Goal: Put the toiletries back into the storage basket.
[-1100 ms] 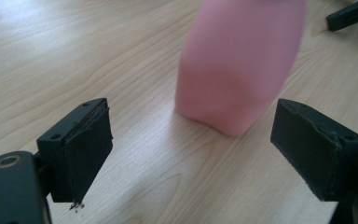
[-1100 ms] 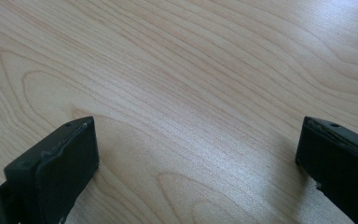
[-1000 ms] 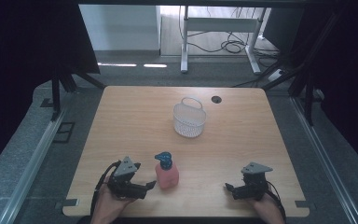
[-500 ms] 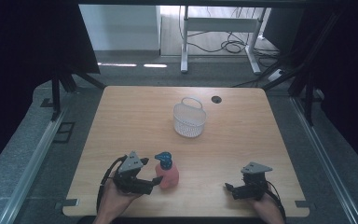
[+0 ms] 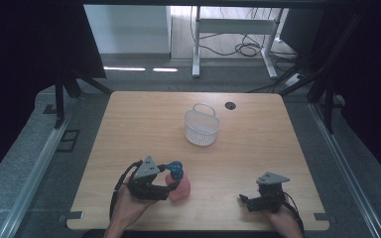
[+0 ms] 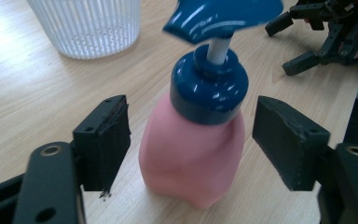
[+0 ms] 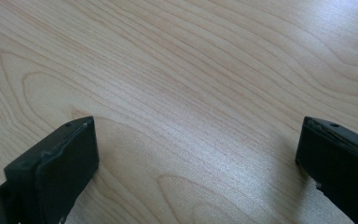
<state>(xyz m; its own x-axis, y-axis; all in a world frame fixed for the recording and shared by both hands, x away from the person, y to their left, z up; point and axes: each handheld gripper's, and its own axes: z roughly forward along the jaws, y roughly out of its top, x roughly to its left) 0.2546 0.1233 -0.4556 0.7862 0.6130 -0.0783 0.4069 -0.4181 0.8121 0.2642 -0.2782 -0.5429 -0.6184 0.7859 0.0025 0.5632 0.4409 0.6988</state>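
Note:
A pink pump bottle (image 5: 181, 188) with a blue pump head (image 5: 176, 170) stands upright near the table's front edge. My left gripper (image 5: 173, 182) reaches it from the left. In the left gripper view the bottle (image 6: 191, 154) stands between the two pads (image 6: 105, 135). A narrow gap shows on each side, so the pads are not pressing on it. The jaws have just been closing around the bottle. My right gripper (image 5: 244, 201) rests at the front right, open over bare wood (image 7: 196, 154). It appears again in the left gripper view (image 6: 307, 42).
A white ribbed basket (image 5: 201, 128) with a handle stands at the table's middle, also seen as the basket (image 6: 88, 23) behind the bottle. A dark cable hole (image 5: 229, 105) lies at the far edge of the wooden table (image 5: 144, 124). A desk frame and cables stand beyond.
My left gripper has moved right, up to the pink bottle, which now stands between its jaws. The jaws have narrowed. The right gripper has stayed put.

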